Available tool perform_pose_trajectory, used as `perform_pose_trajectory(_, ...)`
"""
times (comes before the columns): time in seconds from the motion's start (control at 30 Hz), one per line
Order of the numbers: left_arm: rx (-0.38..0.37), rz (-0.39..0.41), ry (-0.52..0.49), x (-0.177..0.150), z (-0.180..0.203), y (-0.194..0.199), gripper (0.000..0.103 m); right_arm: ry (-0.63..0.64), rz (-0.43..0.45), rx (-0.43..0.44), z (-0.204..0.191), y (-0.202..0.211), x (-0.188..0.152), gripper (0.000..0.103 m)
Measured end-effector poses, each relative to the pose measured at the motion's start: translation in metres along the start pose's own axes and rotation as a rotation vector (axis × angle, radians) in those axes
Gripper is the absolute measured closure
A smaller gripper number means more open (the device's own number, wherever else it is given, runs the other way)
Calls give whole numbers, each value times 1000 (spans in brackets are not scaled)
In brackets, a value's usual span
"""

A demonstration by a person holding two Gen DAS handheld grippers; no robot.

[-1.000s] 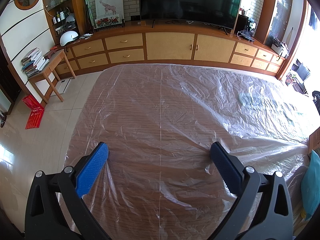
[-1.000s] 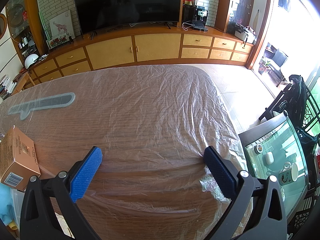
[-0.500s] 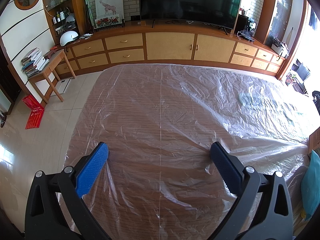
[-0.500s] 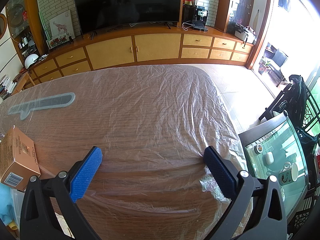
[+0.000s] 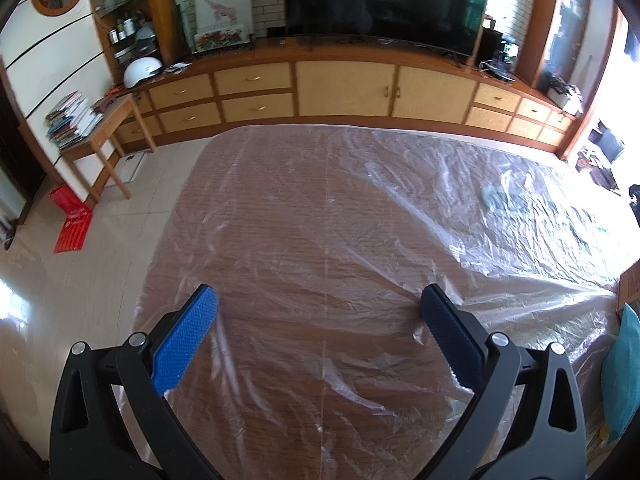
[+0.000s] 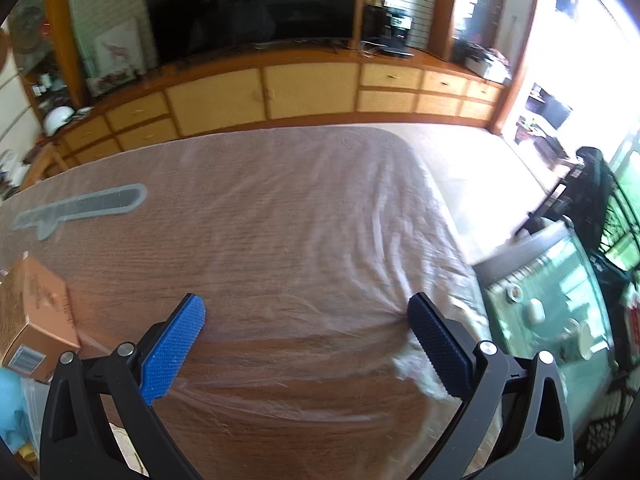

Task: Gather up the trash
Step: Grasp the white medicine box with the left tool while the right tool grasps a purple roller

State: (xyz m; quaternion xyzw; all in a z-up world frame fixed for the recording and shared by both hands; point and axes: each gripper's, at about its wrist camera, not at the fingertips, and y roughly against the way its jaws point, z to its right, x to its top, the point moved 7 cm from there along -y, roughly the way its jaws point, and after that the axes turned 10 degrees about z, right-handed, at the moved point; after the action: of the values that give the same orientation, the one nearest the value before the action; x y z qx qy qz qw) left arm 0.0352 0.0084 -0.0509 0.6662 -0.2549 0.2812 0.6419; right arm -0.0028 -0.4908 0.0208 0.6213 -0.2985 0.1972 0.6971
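Observation:
A wooden table [image 5: 320, 240] under a crinkled clear plastic sheet [image 6: 320, 220] fills both views. My left gripper [image 5: 318, 300] hovers open above its near part, nothing between the blue pads. My right gripper [image 6: 306, 308] is also open and empty over the table's right end. A brown cardboard box [image 6: 36, 320] lies left of the right gripper and shows at the edge of the left wrist view as well [image 5: 630, 284]. Below the box is a teal object [image 6: 10, 400], also visible in the left wrist view [image 5: 624, 368]. A grey knife-shaped piece [image 6: 84, 206] lies under the plastic.
A long wooden cabinet [image 5: 344, 88] with a television [image 5: 384, 0] runs along the far wall. A small side table [image 5: 100, 120] with books and a red item [image 5: 72, 220] on the floor are at left. A glass-topped table [image 6: 552, 312] and a dark chair [image 6: 596, 188] stand beyond the table's right end.
Both views have shifted slightly and the right wrist view is now blurred. Both grippers stay open and empty; nothing on the table has moved.

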Motion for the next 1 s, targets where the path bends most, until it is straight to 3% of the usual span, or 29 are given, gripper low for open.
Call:
perform_pose_trajectory(0.07, -14, 59, 18, 10, 2, 20, 2, 29, 49, -57, -1, 24, 10, 4)
perform_pose_trajectory(0.17, -119, 127, 16, 19, 23, 73, 2, 50, 132, 31, -13, 66, 24, 4)
perform_pose_trajectory(0.27, -191, 194, -69, 11, 54, 128, 1, 50, 161, 114, -32, 110, 25, 4)
perform_pose_trajectory(0.37, -260, 220, -112, 3, 78, 159, 1, 39, 169, 187, -53, 146, 21, 4)
perform_pose_trajectory(0.43, -322, 203, -136, -10, 92, 183, 1, 6, 148, 237, -63, 159, 15, 4)
perform_pose_trajectory(0.57, -381, 190, -167, -41, 107, 215, 1, -115, -4, 355, -86, 167, -21, 4)
perform_pose_trajectory(0.83, -452, 85, -178, -113, 125, 248, 1, -126, -109, 302, -101, 148, -62, 19)
perform_pose_trajectory(1.0, -429, 42, -227, -142, 142, 251, 2, -195, -185, 261, -93, 134, -75, 27)
